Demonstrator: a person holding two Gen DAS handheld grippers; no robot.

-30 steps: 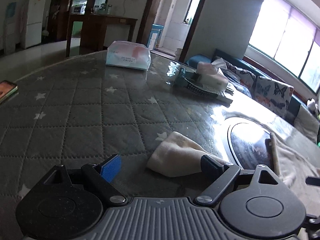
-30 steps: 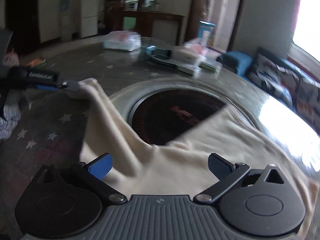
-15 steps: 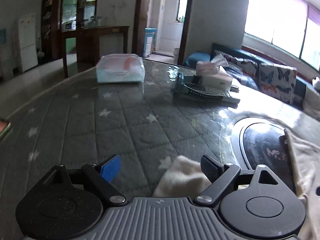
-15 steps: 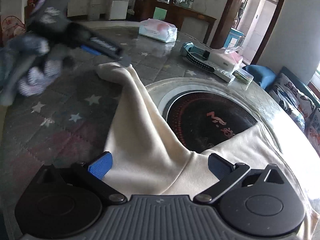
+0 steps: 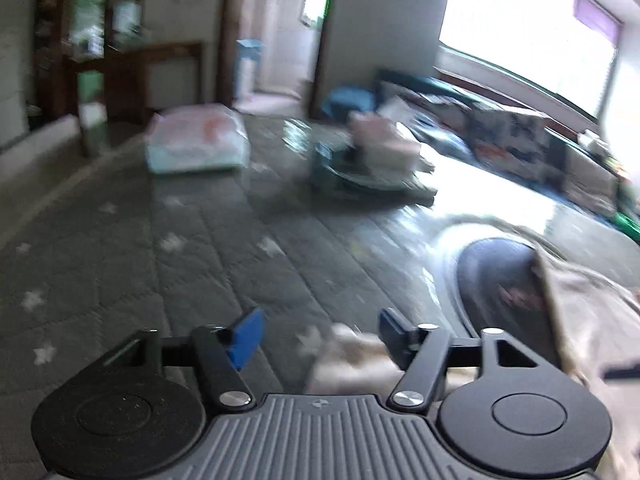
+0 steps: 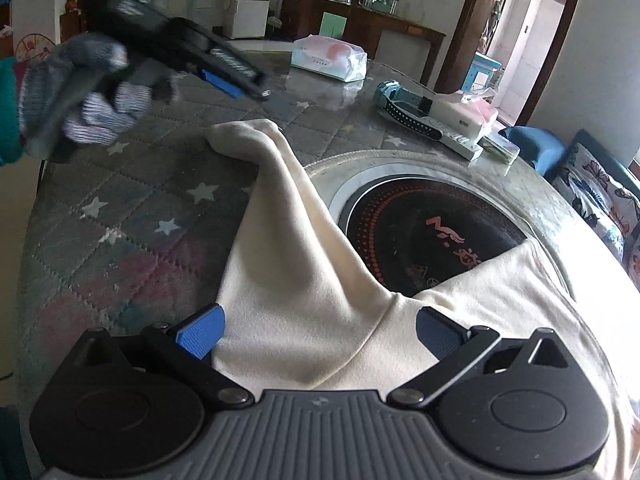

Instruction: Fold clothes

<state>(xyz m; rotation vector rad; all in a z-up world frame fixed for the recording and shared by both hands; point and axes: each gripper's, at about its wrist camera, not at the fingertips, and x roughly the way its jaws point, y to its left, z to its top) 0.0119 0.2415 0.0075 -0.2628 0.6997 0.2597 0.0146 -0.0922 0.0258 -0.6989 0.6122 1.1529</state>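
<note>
A cream garment [image 6: 304,280] lies on the round table, its sleeve [image 6: 256,140] stretched out to the far left over the quilted cover. My right gripper [image 6: 316,330] is open and empty, low over the garment's body. My left gripper [image 5: 320,330] is open and empty; the sleeve end [image 5: 352,356] lies just under its fingers, and the view is blurred. In the right wrist view the left gripper [image 6: 236,80] hovers above and behind the sleeve end, held by a gloved hand [image 6: 80,92].
A black induction hob [image 6: 432,232] is set in the table middle, partly under the garment. A tissue pack [image 6: 328,58], a teal device [image 6: 404,104] and a white box [image 6: 464,116] sit at the far edge. A sofa [image 6: 592,184] stands at right.
My left gripper has let go of the sleeve end, lifted and drawn back from it. The sleeve now lies flat on the cover. My right gripper has stayed open over the garment.
</note>
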